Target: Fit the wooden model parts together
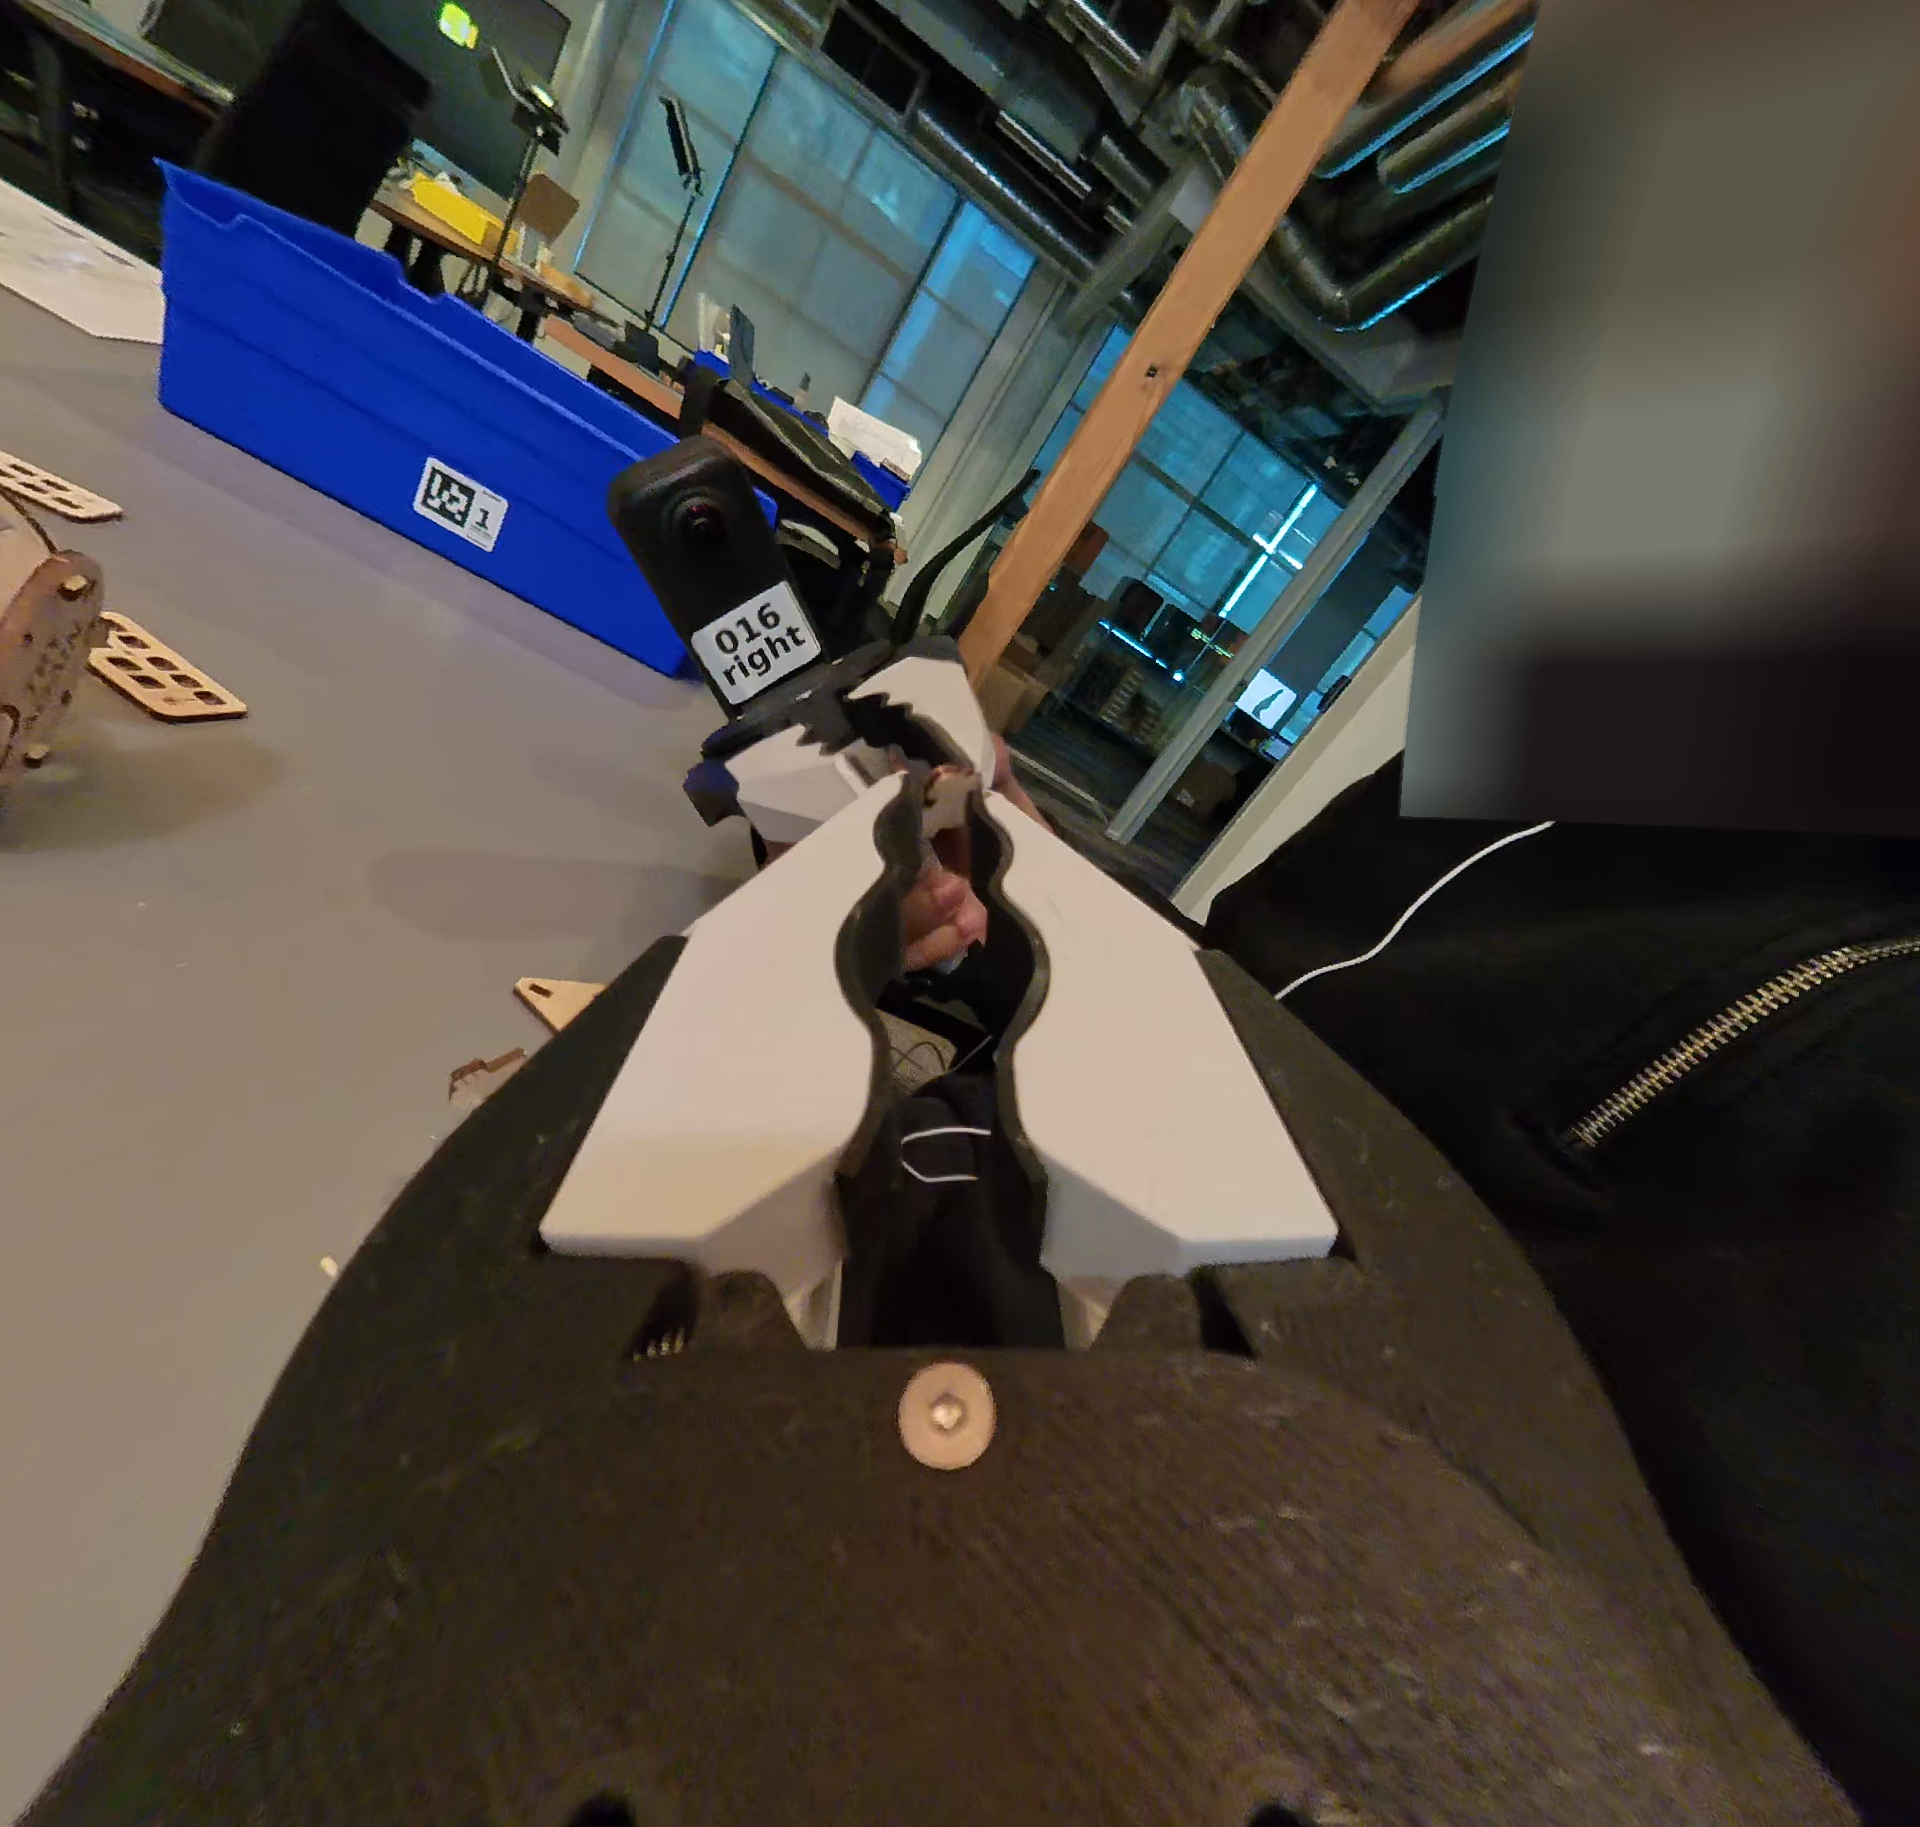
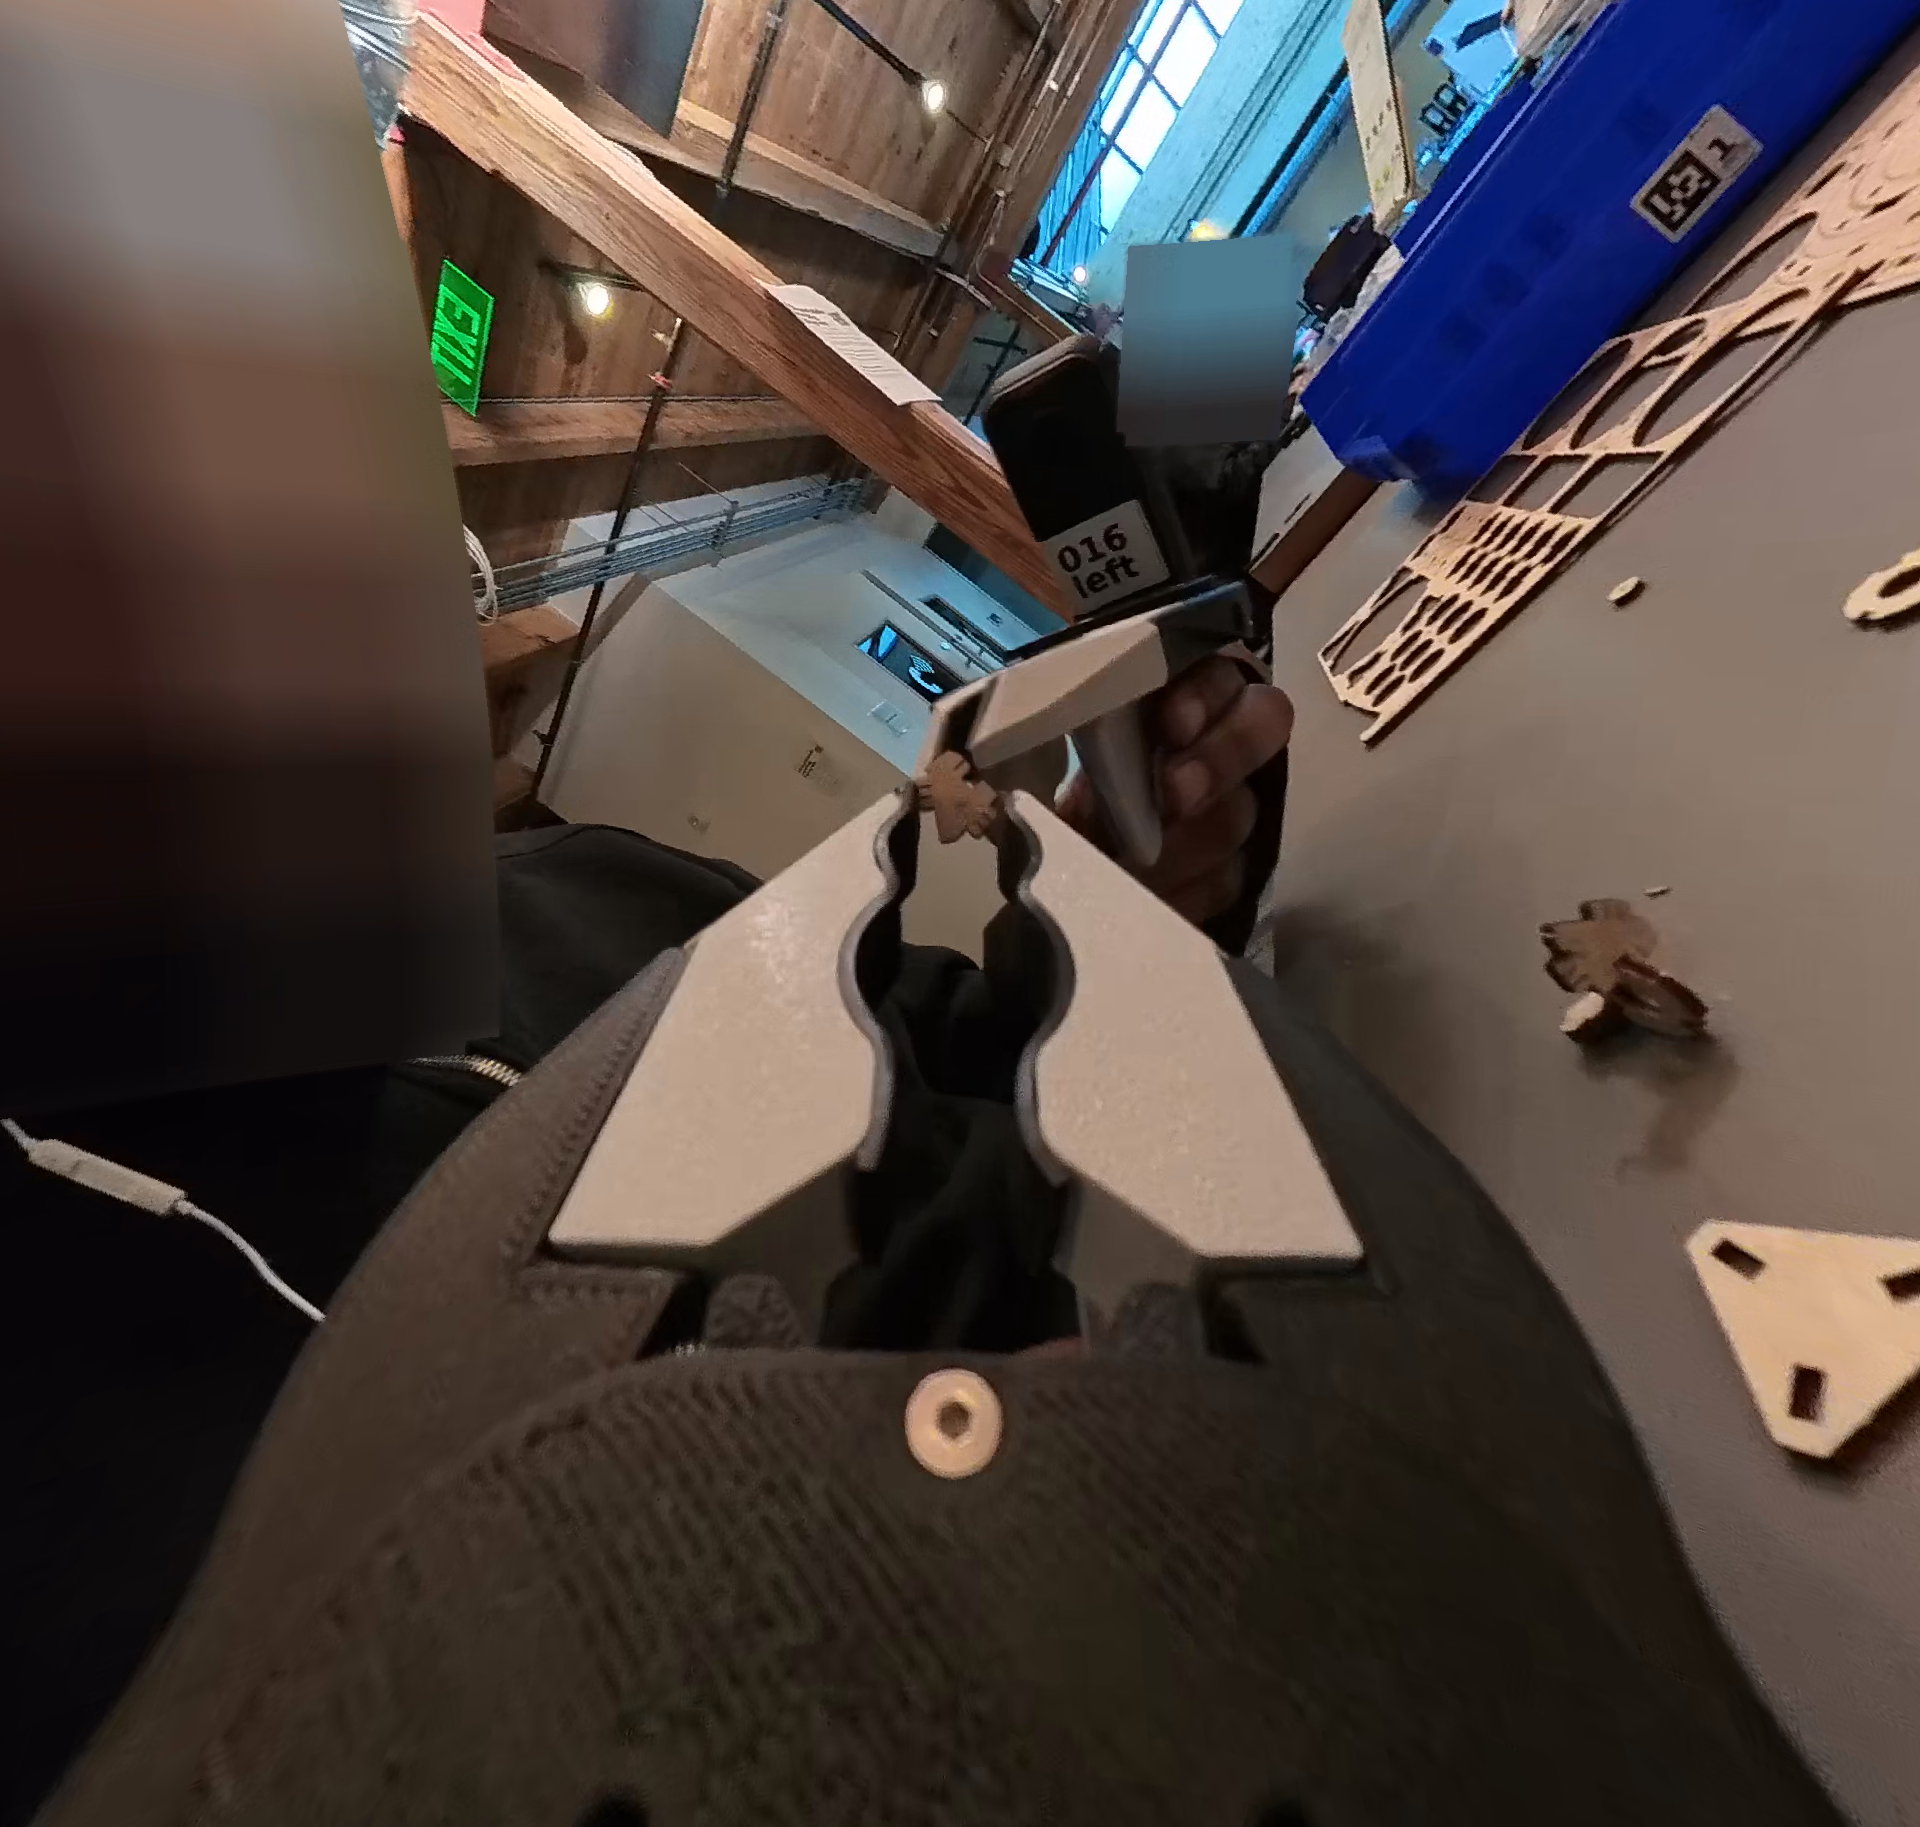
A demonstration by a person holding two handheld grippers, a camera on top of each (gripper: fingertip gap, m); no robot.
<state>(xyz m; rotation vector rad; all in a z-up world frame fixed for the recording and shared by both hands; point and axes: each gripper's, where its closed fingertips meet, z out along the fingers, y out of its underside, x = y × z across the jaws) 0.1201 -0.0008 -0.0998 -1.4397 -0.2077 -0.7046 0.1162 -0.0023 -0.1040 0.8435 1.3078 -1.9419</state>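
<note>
A small toothed wooden piece [image 2: 961, 803], gear-like, was held in the air over the near edge of the grey table [image 1: 312, 842], in front of a person in a black zipped jacket [image 1: 1558, 1050]. The right gripper [image 2: 957, 816] was nearly closed, tips pinching the piece. The left gripper [image 1: 940, 790], met it tip to tip, nearly closed on the same piece. Loose wooden cut-outs [image 2: 1621, 967], a perforated sheet [image 2: 1538, 489] and a blue bin [image 1: 364, 364] lay on the table beyond.
</note>
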